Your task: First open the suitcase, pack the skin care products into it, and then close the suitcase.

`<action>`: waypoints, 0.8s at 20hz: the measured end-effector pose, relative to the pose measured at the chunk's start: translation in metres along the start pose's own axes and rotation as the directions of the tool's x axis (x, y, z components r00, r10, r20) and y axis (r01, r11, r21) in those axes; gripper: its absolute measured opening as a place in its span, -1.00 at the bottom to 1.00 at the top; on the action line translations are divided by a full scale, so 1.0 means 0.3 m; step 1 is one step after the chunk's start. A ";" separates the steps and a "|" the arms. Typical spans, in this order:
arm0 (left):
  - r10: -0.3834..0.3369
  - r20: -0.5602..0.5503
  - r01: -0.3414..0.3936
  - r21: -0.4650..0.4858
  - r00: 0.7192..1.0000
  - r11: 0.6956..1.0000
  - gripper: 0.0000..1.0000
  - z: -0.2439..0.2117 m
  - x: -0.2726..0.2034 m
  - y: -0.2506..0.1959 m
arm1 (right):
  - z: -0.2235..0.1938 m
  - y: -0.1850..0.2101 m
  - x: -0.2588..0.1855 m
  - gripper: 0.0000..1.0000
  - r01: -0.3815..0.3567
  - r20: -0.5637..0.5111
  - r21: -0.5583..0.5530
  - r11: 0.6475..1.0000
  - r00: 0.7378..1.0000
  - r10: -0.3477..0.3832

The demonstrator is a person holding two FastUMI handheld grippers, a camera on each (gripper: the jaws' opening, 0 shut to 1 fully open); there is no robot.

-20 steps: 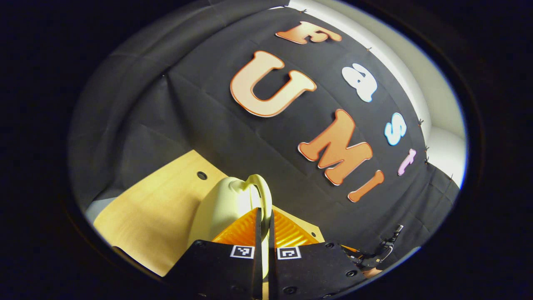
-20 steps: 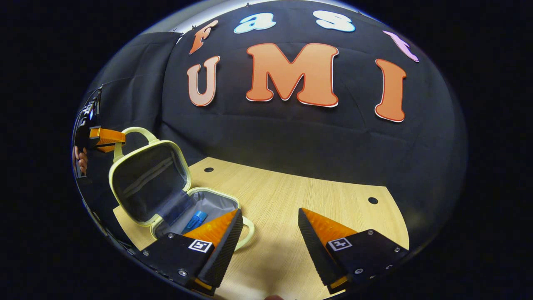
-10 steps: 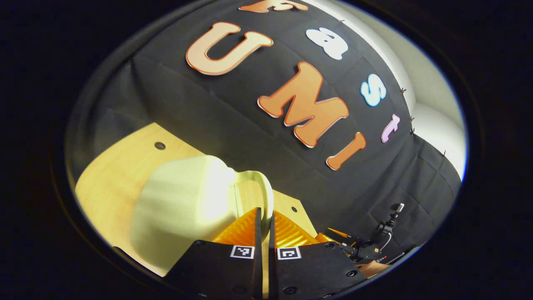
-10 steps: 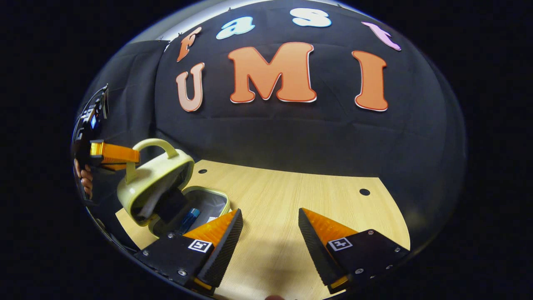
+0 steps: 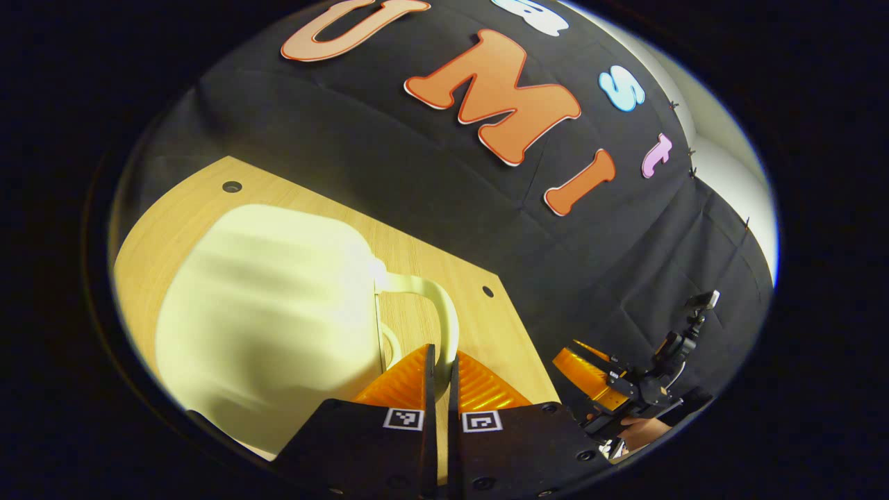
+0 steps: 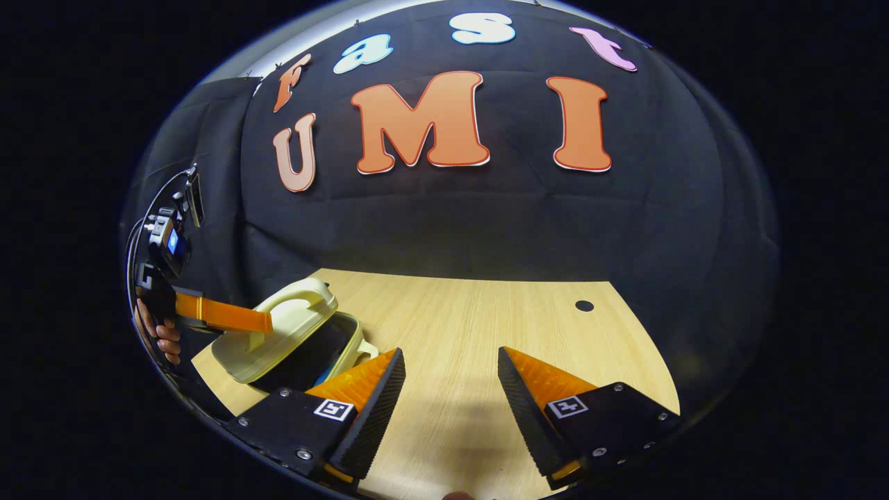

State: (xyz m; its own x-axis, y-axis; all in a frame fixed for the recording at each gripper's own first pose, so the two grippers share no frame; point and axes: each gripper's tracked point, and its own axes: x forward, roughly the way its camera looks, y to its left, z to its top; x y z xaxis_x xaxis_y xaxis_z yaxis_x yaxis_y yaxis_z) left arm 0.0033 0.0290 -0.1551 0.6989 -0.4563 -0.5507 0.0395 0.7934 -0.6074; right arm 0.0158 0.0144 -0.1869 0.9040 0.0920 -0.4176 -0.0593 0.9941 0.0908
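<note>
You have a light wooden table [image 6: 486, 326] under you, its grain running toward the black cloth wall [image 6: 486, 222]. A small round hole [image 6: 584, 305] sits near its far right corner.

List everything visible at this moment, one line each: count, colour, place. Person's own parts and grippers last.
suitcase: one, pale yellow, on the table's left part in the right gripper view; lid nearly down, a gap remaining.
lid handle: one, pale yellow, pinched between the left gripper's fingers.
blue item: one, a sliver showing in the suitcase's gap; cannot tell what it is.
table: one, light wood, with small dark holes.
wall cloth: one, black, behind the table.
hand: one, at the left edge of the right gripper view, holding the left gripper.
left gripper: one, orange and black, shut on the lid handle.
right gripper: one, orange and black, open above the table.
</note>
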 end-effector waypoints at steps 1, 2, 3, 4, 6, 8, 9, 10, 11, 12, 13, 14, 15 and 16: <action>0.012 -0.015 -0.012 0.014 1.000 1.000 -0.89 -0.024 0.018 -0.004 | -0.006 -0.006 -0.006 0.72 0.002 -0.005 0.003 1.000 1.000 -0.002; 0.030 -0.032 -0.029 0.031 0.999 0.999 -0.89 -0.052 0.037 -0.014 | -0.011 -0.011 -0.013 0.72 0.003 -0.007 0.006 1.000 1.000 -0.003; 0.052 -0.047 -0.049 0.054 0.998 0.997 -0.89 -0.076 0.054 -0.016 | -0.011 -0.010 -0.018 0.72 -0.001 -0.007 0.008 1.000 1.000 0.001; 0.078 -0.065 -0.072 0.087 0.995 0.994 -0.88 -0.104 0.076 -0.011 | -0.011 -0.012 -0.022 0.72 0.001 -0.006 0.004 1.000 1.000 -0.001; 0.135 -0.094 -0.118 0.171 0.986 0.978 -0.89 -0.149 0.122 0.008 | -0.011 -0.018 -0.032 0.72 0.002 -0.003 -0.005 1.000 1.000 -0.002; 0.192 -0.135 -0.150 0.271 0.972 0.951 -0.83 -0.207 0.164 0.015 | -0.011 -0.021 -0.043 0.72 0.000 -0.001 -0.010 1.000 1.000 0.000; 0.212 -0.166 -0.154 0.310 0.963 0.938 -0.81 -0.241 0.175 0.012 | -0.010 -0.025 -0.047 0.72 0.001 0.001 -0.012 1.000 1.000 -0.001; 0.224 -0.181 -0.153 0.339 0.958 0.928 -0.63 -0.261 0.186 0.007 | -0.005 -0.025 -0.052 0.72 -0.002 0.004 -0.015 1.000 1.000 0.002; 0.189 -0.198 -0.115 0.335 0.962 0.935 -0.44 -0.280 0.200 -0.027 | -0.001 -0.029 -0.058 0.72 0.002 0.011 -0.020 1.000 1.000 -0.002; 0.142 -0.206 -0.070 0.321 0.968 0.944 -0.41 -0.291 0.190 -0.090 | 0.007 -0.034 -0.064 0.73 0.003 0.019 -0.026 1.000 1.000 -0.002; 0.121 -0.202 -0.049 0.329 0.972 0.943 -0.29 -0.302 0.192 -0.138 | 0.017 -0.042 -0.067 0.72 0.009 0.027 -0.030 1.000 1.000 -0.008; 0.112 -0.180 -0.042 0.356 0.977 0.933 -0.16 -0.295 0.194 -0.177 | 0.029 -0.050 -0.073 0.72 0.012 0.038 -0.031 0.999 0.999 -0.011; 0.112 -0.139 -0.049 0.396 0.984 0.917 0.12 -0.264 0.182 -0.196 | 0.044 -0.059 -0.078 0.72 0.017 0.051 -0.032 0.999 0.999 -0.015; 0.115 -0.099 -0.062 0.428 0.988 0.902 0.14 -0.233 0.177 -0.216 | 0.063 -0.068 -0.082 0.72 0.023 0.067 -0.033 0.999 0.998 -0.021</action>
State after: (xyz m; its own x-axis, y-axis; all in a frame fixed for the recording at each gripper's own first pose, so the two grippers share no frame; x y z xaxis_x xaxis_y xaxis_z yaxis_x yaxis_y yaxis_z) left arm -0.0121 -0.0748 -0.1851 0.6249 -0.3997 -0.6707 0.2979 0.9161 -0.2684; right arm 0.0027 -0.0092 -0.1613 0.9313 0.0671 -0.3581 -0.0523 0.9973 0.0509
